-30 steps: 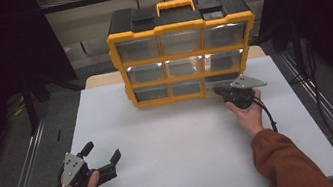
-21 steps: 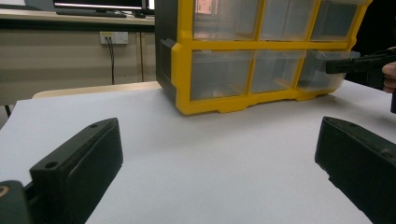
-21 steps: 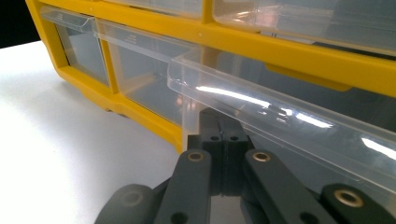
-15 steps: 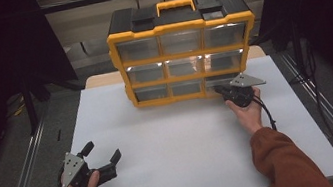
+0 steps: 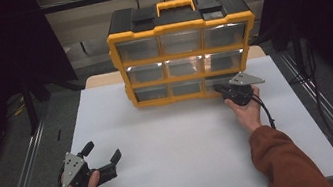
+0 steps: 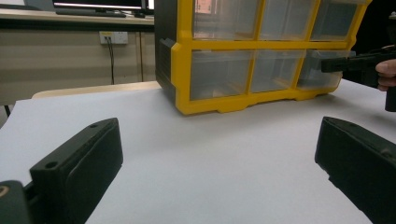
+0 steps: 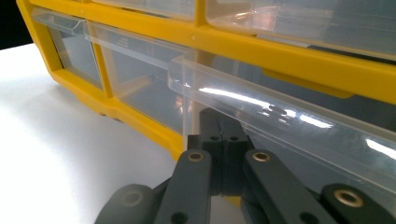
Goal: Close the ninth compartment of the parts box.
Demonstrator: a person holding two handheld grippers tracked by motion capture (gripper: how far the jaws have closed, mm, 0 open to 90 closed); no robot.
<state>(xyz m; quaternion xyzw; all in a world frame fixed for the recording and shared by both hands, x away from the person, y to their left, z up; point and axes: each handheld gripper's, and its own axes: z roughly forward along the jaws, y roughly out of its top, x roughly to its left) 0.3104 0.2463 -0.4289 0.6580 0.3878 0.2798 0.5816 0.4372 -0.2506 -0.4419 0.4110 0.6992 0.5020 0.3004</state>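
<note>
The right tool is at the bottom-right drawer of the yellow-and-black organizer cabinet, and its tips are hard to make out from the high view, where the hand and the grey plate cover much of them. In the right gripper view the jaws are pressed together with no gap, their tips tucked under the clear lip of that drawer; whether they pinch any plastic cannot be told, since the lip hides the very ends. The drawer's front stands slightly out from the yellow frame. The drawers' contents cannot be read through the glare on the clear fronts.

The cabinet stands upright at the far middle of the white surface, its long axis running left to right, its drawer fronts facing the person and its handle on top. The left gripper view cuts off its top row.

The left tool rests low at the near left corner of the surface, jaws spread wide with nothing between them, pointing towards the cabinet and well apart from it.
</note>
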